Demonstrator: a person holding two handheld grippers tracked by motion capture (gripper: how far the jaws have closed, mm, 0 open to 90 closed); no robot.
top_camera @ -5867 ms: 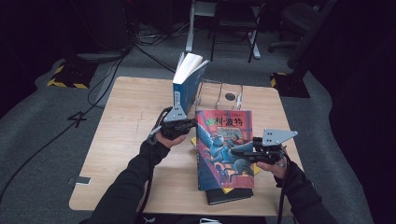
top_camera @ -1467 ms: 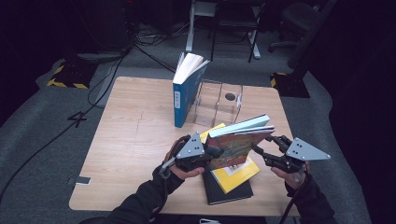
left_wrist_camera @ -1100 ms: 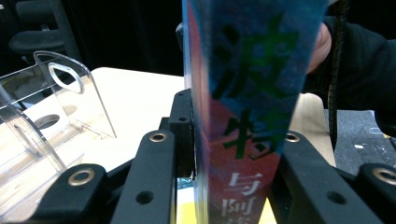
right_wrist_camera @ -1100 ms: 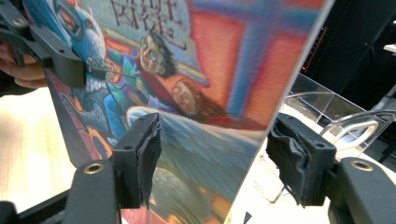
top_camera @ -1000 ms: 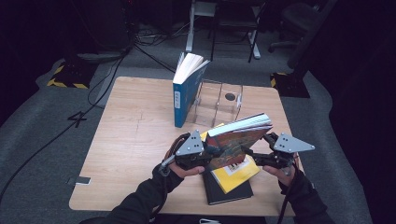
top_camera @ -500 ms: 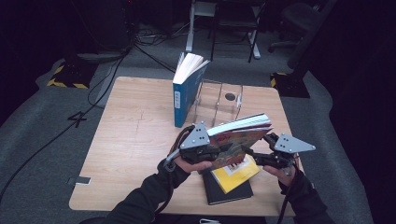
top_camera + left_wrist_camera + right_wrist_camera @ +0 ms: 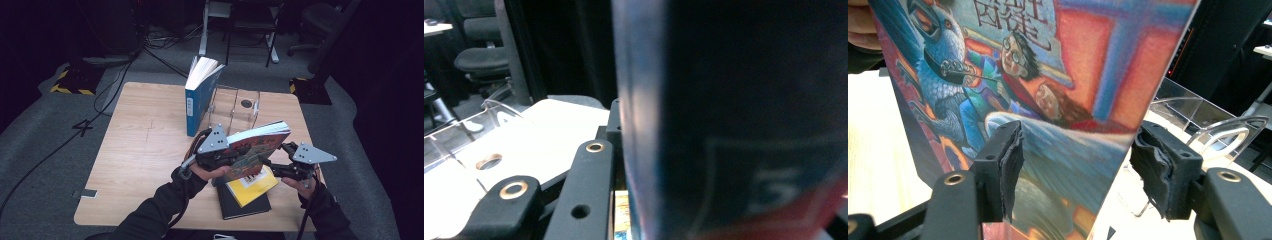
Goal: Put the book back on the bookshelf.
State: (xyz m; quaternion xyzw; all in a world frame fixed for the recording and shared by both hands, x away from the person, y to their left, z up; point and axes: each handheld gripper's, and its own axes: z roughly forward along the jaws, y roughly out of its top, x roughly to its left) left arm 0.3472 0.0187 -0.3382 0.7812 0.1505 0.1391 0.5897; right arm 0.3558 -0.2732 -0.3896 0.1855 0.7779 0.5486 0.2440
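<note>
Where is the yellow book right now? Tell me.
In the high view, the yellow book lies on the black book near the table's front right, under the lifted illustrated book.

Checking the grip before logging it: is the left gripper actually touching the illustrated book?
Touching. The left gripper view shows the illustrated book with its spine flush against a jaw of the left gripper; the high view shows it raised off the table there.
</note>
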